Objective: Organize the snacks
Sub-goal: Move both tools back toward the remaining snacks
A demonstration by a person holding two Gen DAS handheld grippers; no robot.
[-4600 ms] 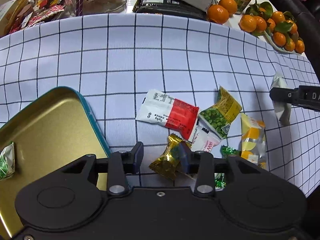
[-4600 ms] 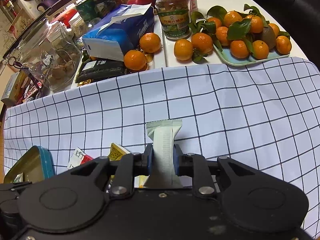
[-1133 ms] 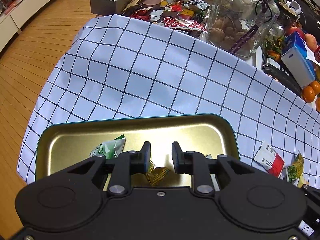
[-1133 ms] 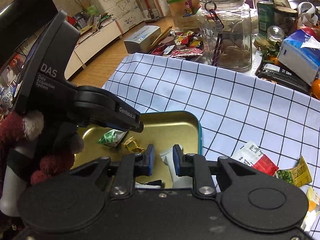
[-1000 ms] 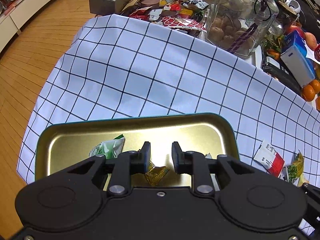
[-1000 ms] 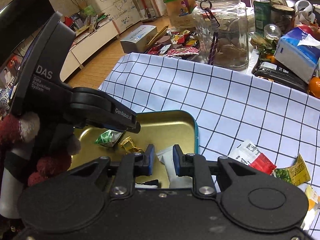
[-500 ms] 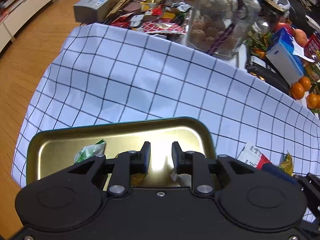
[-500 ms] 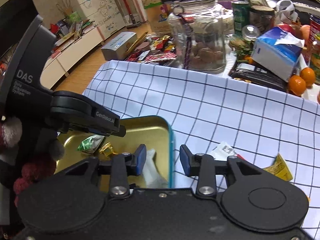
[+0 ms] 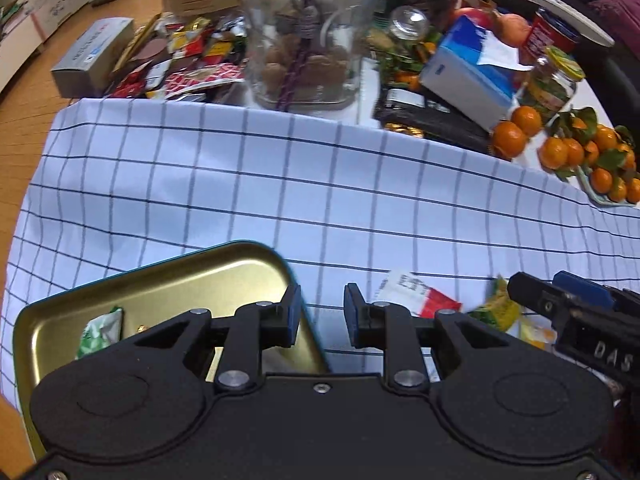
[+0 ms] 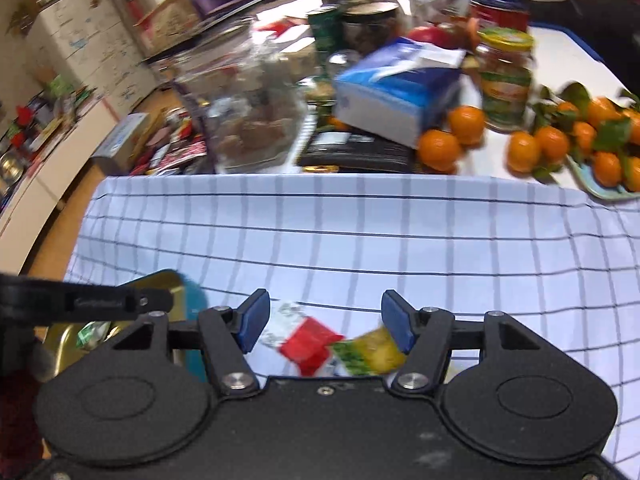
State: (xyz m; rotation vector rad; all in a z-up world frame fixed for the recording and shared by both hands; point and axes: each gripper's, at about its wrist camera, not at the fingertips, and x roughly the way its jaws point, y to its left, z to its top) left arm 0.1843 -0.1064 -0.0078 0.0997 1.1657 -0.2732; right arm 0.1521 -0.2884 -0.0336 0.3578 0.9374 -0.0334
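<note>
Right gripper: jaws spread wide, nothing between them, poised above the checked cloth with two loose packets showing in the gap. Left gripper: jaws parted to a narrower gap, also empty, sitting over the right-hand edge of the gold tin. Progress, as judged from the layout: partly done. The tin holds at least a green-and-white sweet and a glimpse of something gold beside it; the rest of the tin's floor is hidden behind the left gripper body, so the count inside is uncertain. Still out on the cloth: a red-and-white packet and a green-and-yellow packet, lying side by side and touching or nearly so; the frame is motion-blurred, contact not clear. In the left wrist view a further yellow-orange wrapper peeks out near the right gripper, mostly covered. Position relative to the claws: the red-and-white packet lies just inside the right gripper's left finger, the green-and-yellow one just inside its right finger, both below the fingertips. From the left gripper, the red-and-white packet lies just right of its right finger, the tin to its left. The right gripper looks best placed for the next pick.
</note>
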